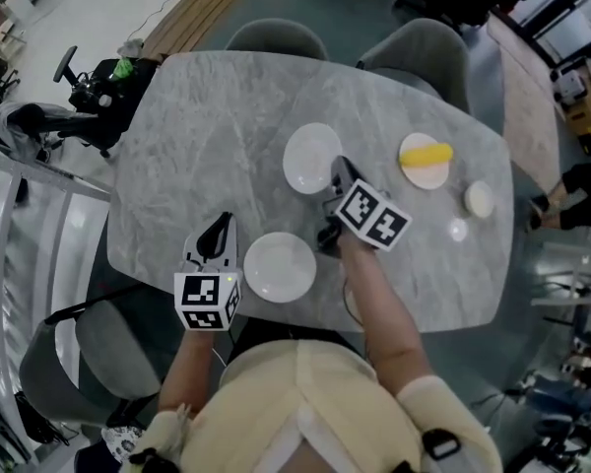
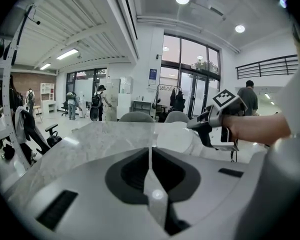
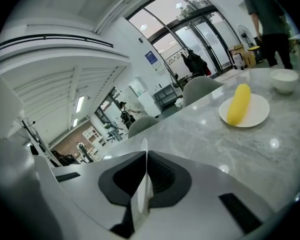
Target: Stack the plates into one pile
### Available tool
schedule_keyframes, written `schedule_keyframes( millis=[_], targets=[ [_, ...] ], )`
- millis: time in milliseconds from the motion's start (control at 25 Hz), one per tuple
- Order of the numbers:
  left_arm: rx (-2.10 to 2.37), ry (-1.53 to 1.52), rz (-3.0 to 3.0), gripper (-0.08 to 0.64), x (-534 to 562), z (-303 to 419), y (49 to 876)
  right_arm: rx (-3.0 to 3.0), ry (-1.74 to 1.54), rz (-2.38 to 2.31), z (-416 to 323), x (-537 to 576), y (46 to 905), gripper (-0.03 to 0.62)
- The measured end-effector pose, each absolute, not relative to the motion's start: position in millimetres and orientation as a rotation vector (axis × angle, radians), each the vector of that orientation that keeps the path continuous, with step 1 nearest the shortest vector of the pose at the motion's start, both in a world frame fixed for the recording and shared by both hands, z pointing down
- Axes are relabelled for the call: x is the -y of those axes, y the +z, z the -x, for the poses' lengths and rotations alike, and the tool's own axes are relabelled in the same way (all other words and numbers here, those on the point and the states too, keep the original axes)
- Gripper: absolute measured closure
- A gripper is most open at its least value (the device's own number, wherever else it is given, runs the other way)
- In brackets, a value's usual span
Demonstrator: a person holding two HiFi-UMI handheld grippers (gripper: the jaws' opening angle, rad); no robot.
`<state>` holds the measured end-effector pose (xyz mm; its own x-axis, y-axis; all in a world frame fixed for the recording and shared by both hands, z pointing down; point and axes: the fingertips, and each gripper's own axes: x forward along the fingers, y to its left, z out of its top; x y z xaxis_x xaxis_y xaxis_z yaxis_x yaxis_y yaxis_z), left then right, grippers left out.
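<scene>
Two bare white plates lie apart on the grey marble table: one mid-table, one near the front edge. A third plate to the right carries a yellow oblong thing. My right gripper hangs over the right rim of the mid-table plate, jaws shut with nothing between them. My left gripper sits just left of the near plate, apart from it, jaws also shut and empty. In the left gripper view the right gripper shows above a white plate.
A small white bowl stands right of the loaded plate. Grey chairs stand at the table's far side, and another at my near left. People stand far off in the hall.
</scene>
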<state>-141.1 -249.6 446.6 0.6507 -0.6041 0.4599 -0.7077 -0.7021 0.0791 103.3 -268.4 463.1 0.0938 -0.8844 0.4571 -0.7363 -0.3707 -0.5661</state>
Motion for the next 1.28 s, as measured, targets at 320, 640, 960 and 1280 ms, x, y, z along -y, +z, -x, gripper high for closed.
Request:
schedule_keyframes(
  millis=[320, 640, 960, 1280],
  targets=[
    [1.124, 0.577, -2.623, 0.555, 205.5, 145.7, 431.7, -1.763, -1.091, 2.090, -89.4, 231.2, 440.2, 0.580],
    [1.214, 0.573, -2.568, 0.555, 174.2, 172.0, 435.8, -1.914, -1.109, 1.959, -53.2, 198.4, 427.5, 0.580],
    [1.290, 0.566, -2.512, 0.557, 149.8, 190.3, 442.1, -2.030, -1.169, 1.844, -17.1, 167.5, 430.7, 0.580],
    [1.339, 0.557, -2.467, 0.555, 133.2, 197.0, 447.7, -2.105, -1.234, 1.725, 12.1, 141.6, 434.8, 0.580]
  ],
)
